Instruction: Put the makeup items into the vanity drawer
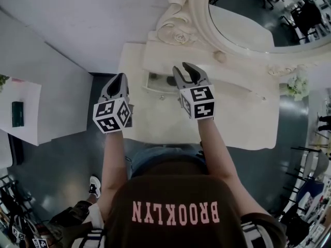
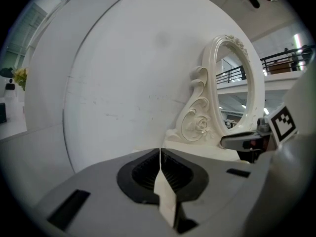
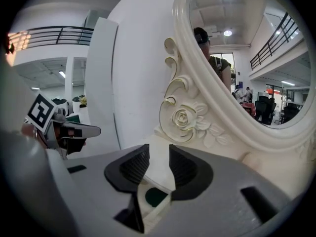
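The cream vanity (image 1: 165,120) has a small drawer (image 1: 154,81) standing open under its raised back shelf, with a dark item (image 1: 170,80) partly hidden inside. My left gripper (image 1: 120,77) hovers over the vanity's left edge; its pads (image 2: 160,154) meet in a thin line with nothing between them. My right gripper (image 1: 187,68) hangs above the drawer's right end. It is open (image 3: 158,164) and holds nothing. Through the gap I see the drawer with a dark green item (image 3: 155,196) below. No other makeup item is visible on the top.
The oval mirror (image 1: 248,14) in its carved rose frame (image 3: 185,117) rises behind the drawer. A white wall panel (image 2: 123,83) stands at the left. A side table (image 1: 20,110) with a dark green object (image 1: 17,113) is far left; flowers (image 1: 297,87) sit at the right.
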`<action>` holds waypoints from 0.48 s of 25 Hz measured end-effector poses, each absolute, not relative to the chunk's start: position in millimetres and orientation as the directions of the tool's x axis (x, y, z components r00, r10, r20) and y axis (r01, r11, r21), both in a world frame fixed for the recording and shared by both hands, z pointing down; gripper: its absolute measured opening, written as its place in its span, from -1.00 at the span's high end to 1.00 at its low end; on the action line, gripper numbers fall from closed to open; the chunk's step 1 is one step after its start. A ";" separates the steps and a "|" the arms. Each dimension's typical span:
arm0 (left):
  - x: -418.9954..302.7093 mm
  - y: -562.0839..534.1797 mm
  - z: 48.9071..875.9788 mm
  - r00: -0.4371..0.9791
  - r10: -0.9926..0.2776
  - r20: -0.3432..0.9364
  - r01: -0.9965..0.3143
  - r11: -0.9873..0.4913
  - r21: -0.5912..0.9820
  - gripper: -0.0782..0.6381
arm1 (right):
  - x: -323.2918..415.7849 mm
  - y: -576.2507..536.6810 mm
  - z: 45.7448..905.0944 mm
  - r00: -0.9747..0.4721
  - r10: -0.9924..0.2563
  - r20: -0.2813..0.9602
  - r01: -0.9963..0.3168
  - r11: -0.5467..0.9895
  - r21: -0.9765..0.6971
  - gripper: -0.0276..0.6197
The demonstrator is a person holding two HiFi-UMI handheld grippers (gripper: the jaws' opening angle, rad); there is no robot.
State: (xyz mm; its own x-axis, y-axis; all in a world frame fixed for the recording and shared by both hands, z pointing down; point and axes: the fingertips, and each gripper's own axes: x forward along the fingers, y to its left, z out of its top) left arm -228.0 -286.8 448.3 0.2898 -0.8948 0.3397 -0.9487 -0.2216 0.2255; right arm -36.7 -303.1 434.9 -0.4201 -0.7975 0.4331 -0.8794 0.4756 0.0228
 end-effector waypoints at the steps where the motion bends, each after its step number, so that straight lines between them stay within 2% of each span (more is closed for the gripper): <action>1: -223.3 -285.2 447.4 0.291 -0.894 0.340 -0.949 -0.224 0.223 0.76 | -30.5 -302.4 434.0 -0.416 -0.801 0.431 -0.882 0.471 0.023 0.56; 12: -171.9 -281.4 441.4 0.278 -0.896 0.346 -0.954 -0.215 0.210 0.76 | 56.0 -302.5 441.3 -0.354 -0.821 0.447 -0.920 0.392 -0.009 0.55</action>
